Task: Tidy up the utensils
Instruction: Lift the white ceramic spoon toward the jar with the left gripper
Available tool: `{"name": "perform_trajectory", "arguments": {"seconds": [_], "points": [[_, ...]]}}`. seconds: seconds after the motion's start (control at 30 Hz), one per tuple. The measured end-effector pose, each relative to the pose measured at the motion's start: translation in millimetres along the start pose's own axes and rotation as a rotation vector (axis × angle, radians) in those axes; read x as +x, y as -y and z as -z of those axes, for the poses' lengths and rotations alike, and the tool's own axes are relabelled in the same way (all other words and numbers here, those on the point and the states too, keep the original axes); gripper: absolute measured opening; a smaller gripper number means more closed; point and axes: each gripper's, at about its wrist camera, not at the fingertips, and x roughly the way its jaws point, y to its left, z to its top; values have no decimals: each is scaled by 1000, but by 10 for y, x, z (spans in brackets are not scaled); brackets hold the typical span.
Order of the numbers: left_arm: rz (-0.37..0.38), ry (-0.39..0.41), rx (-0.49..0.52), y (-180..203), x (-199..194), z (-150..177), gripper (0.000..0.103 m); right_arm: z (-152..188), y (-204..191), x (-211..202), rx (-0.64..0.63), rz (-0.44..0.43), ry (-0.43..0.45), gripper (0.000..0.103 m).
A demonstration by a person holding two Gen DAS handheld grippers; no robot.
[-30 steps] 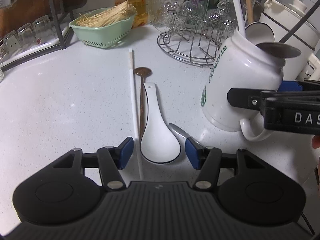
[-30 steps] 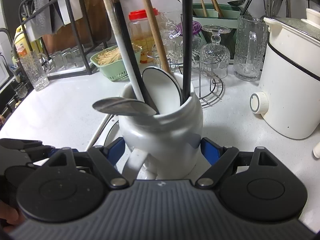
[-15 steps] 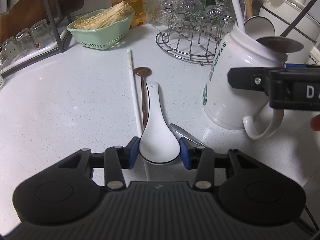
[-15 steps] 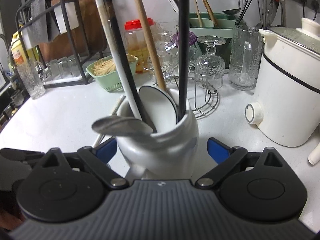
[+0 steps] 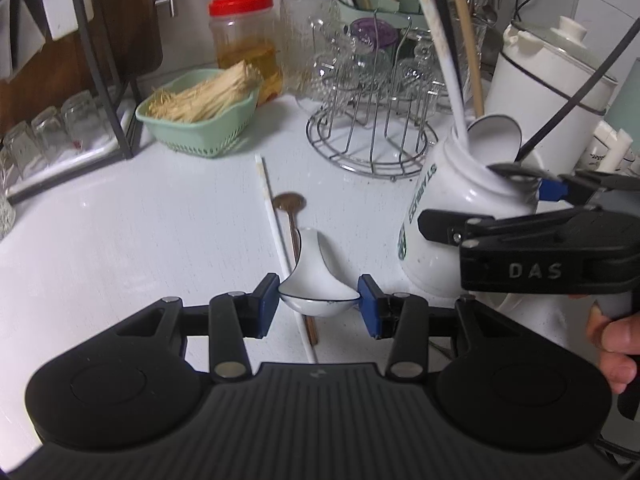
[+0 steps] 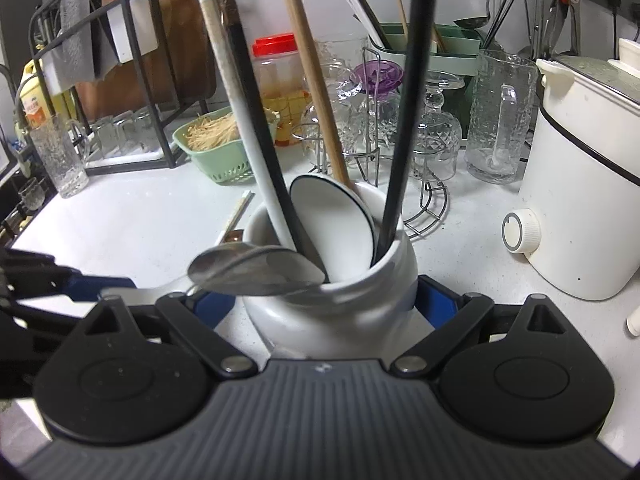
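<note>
A white ceramic spoon [image 5: 316, 284] hangs bowl-first between the blue pads of my left gripper [image 5: 318, 304], which is shut on it just above the counter. Below it, a white chopstick [image 5: 272, 224] and a thin brown spoon [image 5: 289, 204] lie on the counter. The white mug [image 6: 332, 312] stands to the right of the spoon. It holds a metal spoon [image 6: 248, 268], another white spoon [image 6: 332, 216] and several long handles. My right gripper [image 6: 326, 304] is closing on the mug's body, with a pad against each side.
A green basket of sticks [image 5: 200, 120] and a red-lidded jar [image 5: 244, 48] stand at the back. A wire rack of glassware [image 5: 372, 140] is behind the mug. A white cooker [image 6: 580, 200] is on the right, and a black dish rack with glasses [image 5: 60, 132] on the left.
My left gripper closed on the white spoon's bowl and lifted it off the counter. My right gripper's jaws spread away from the mug, then came back in against its body.
</note>
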Motion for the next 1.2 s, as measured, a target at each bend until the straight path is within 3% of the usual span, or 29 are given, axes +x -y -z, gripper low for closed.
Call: {"name": "perform_trajectory", "arguments": {"seconds": [0.37,0.9,1.2], "points": [[26,3,22,-193,-107,-171,49,39,-46,10,19,38,25,91],[131,-37,64,-217,-361,-558,48,31,-85,41,19,68,32,91],[237,-74,52,-220,-597,-882,48,23,-85,50,19,73,27,91]]}}
